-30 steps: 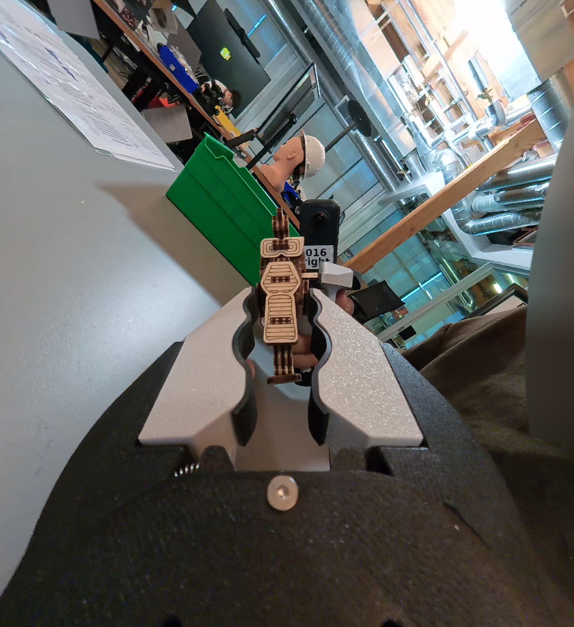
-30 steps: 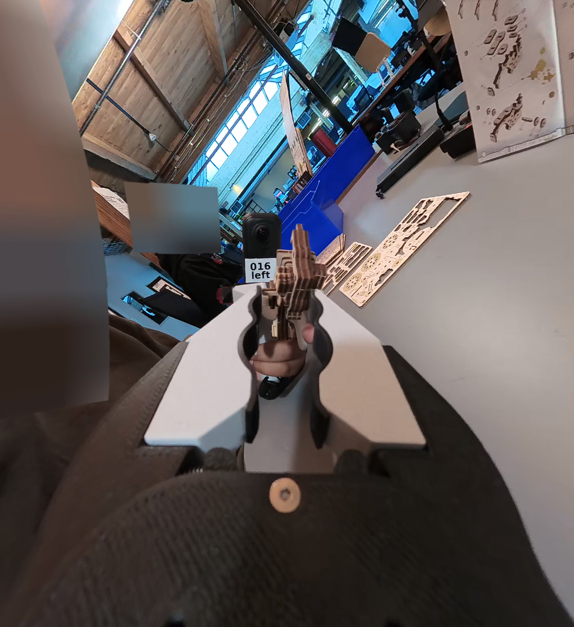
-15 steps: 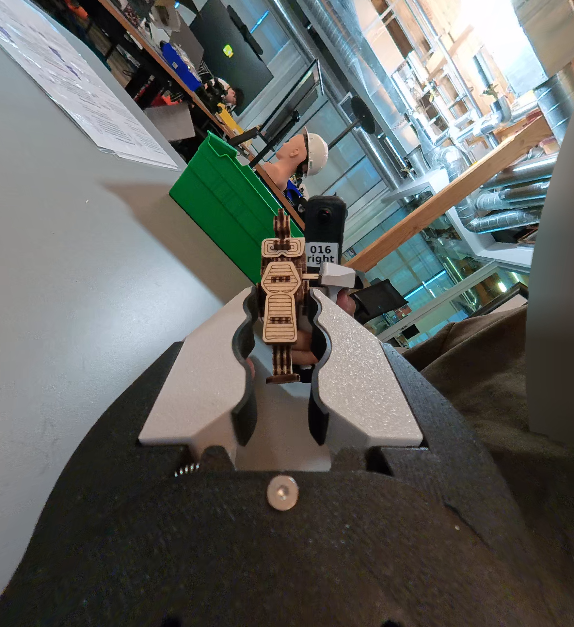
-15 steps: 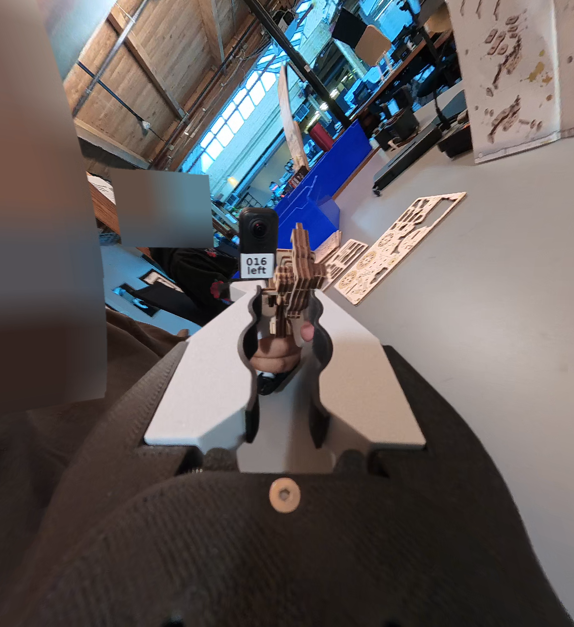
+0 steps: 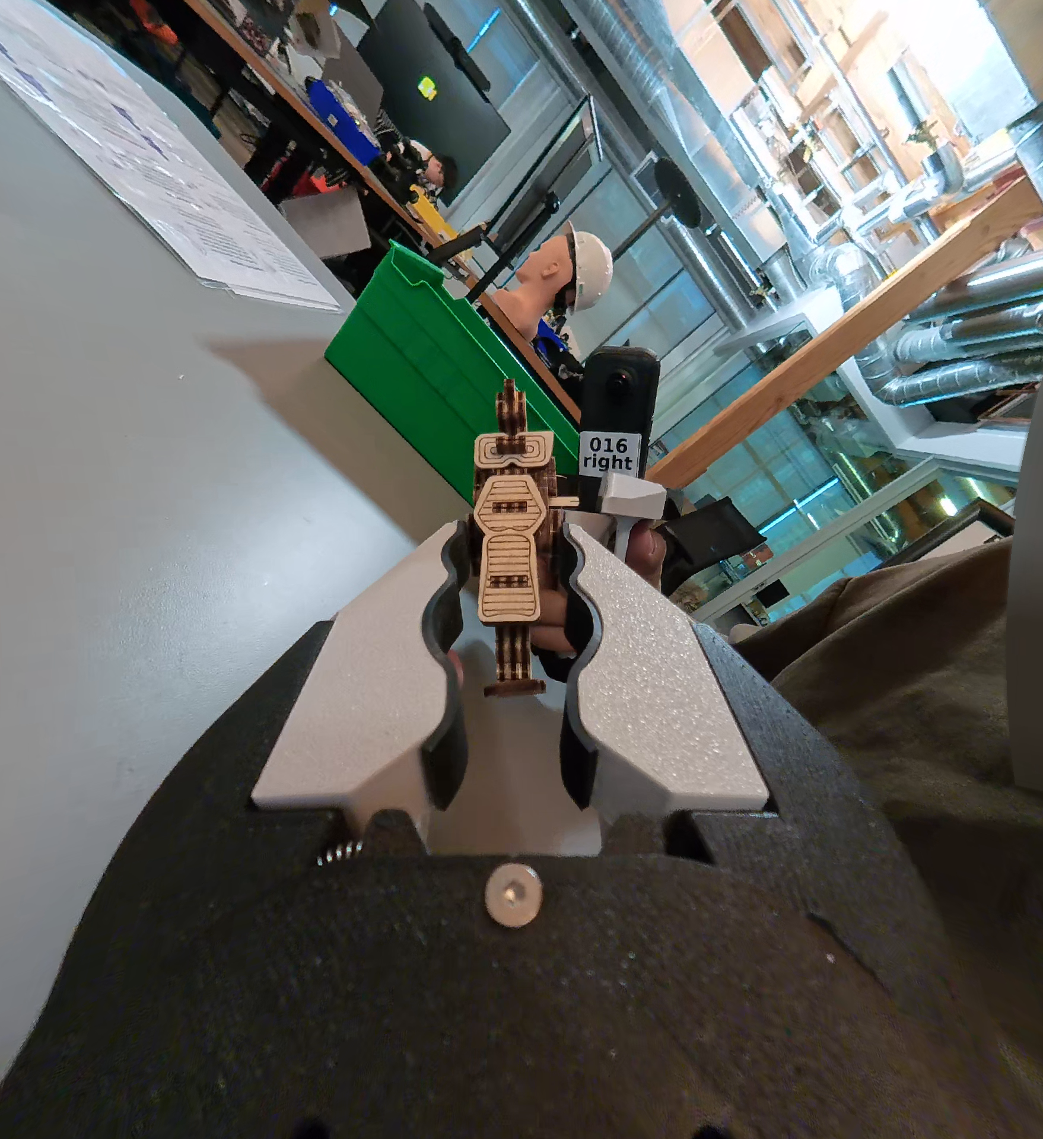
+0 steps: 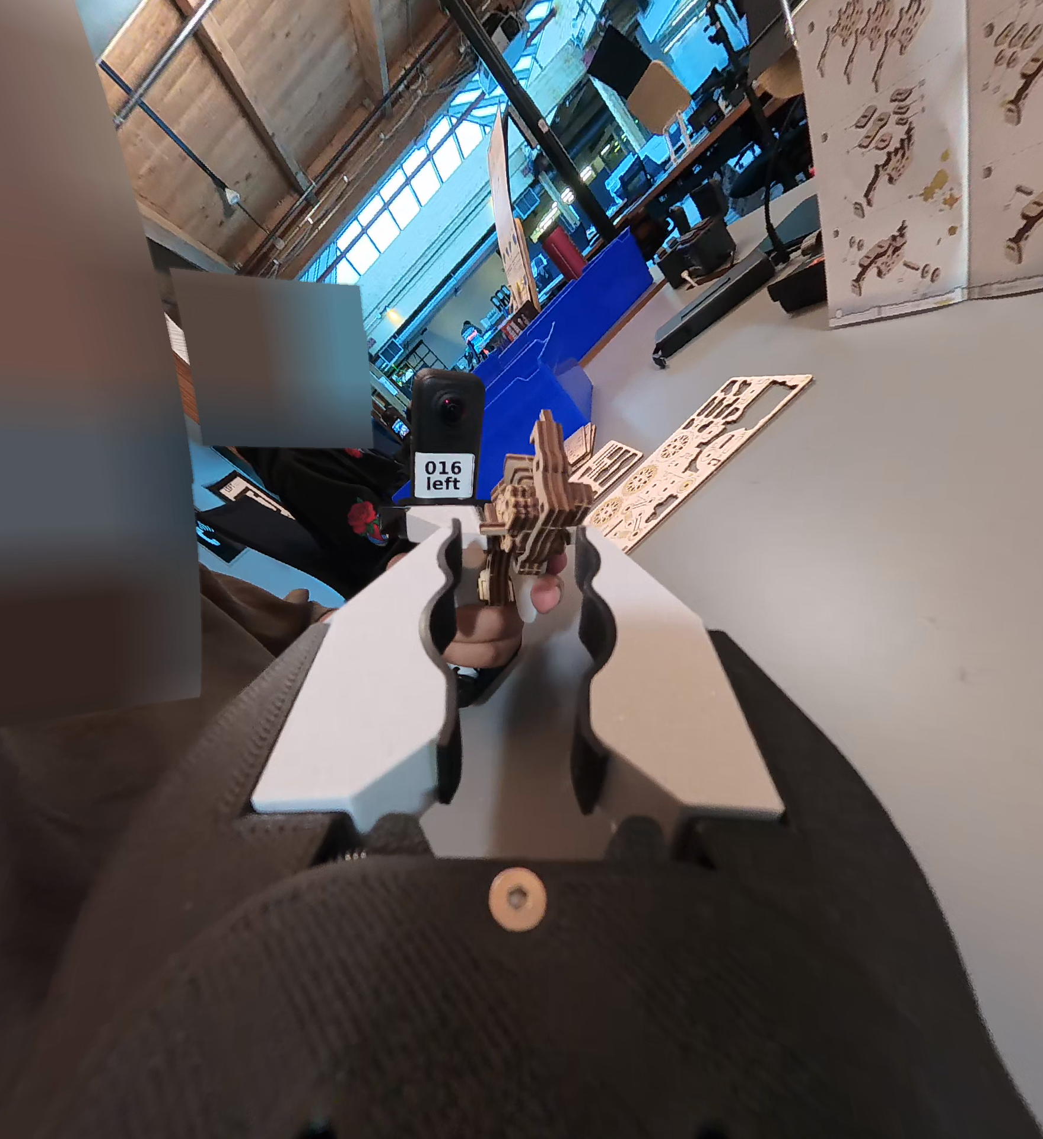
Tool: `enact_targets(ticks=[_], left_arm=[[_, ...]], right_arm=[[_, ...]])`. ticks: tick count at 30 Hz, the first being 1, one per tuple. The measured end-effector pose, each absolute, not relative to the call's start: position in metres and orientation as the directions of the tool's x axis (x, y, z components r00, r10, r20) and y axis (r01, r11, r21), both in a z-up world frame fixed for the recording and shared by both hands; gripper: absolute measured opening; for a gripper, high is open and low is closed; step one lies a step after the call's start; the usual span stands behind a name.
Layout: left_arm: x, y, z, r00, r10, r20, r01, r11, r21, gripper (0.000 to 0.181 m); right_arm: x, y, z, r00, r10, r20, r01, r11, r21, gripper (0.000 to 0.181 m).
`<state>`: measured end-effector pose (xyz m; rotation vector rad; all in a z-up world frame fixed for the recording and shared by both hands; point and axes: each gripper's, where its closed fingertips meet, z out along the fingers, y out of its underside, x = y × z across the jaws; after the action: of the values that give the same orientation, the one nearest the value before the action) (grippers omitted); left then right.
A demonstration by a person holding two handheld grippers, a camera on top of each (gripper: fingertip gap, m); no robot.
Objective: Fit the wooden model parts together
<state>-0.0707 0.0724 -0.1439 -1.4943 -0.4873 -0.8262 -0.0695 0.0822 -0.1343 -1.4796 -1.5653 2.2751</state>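
Observation:
A small laser-cut wooden model (image 5: 508, 542) stands upright between my left gripper's (image 5: 511, 542) grey fingers, which are shut on it above the table. A thin wooden pin (image 5: 563, 501) sticks out of its right side toward my right gripper's fingertip (image 5: 627, 496). In the right wrist view the same model (image 6: 534, 524) fills the narrow gap at my right gripper (image 6: 518, 536), whose jaws are closed in on it. The left gripper's fingertip (image 6: 426, 524) shows behind. The contact faces are hidden.
A grey table (image 5: 106, 524) lies below. A green bin (image 5: 433, 370) and a paper sheet (image 5: 137, 154) are on the left side. A blue bin (image 6: 537, 394), flat wooden part sheets (image 6: 691, 456) and an instruction sheet (image 6: 889, 154) are on the right side. A hand (image 6: 482, 635) shows behind the fingers. My left and right fingertips are right by each other.
Both grippers keep their hold on the model. In the left wrist view the right gripper has drifted slightly right. The right wrist view has tilted a little.

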Motion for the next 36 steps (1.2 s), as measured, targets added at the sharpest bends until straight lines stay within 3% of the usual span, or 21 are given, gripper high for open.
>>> enact_targets(ticks=[11, 28, 33, 36], left_arm=[[-0.066, 0.073, -0.144, 0.653, -0.187, 0.734, 0.725, -0.125, -0.677, 0.025], [-0.071, 0.072, -0.145, 0.663, -0.163, 0.731, 0.721, -0.121, -0.682, 0.025], [-0.089, 0.069, -0.154, 0.723, -0.063, 0.688, 0.677, -0.135, -0.724, 0.025], [-0.093, 0.069, -0.184, 0.818, 0.061, 0.572, 0.562, -0.295, -0.772, 0.025]], right_arm=[[-0.068, 0.079, -0.135, -0.563, 0.481, -0.672, 0.478, -0.474, -0.740, 0.025], [-0.071, 0.083, -0.140, -0.554, 0.550, -0.625, 0.444, -0.439, -0.781, 0.031], [-0.077, 0.104, -0.141, -0.511, 0.647, -0.566, 0.385, -0.416, -0.824, 0.041], [-0.080, 0.114, -0.140, -0.484, 0.656, -0.579, 0.370, -0.447, -0.815, 0.040]])
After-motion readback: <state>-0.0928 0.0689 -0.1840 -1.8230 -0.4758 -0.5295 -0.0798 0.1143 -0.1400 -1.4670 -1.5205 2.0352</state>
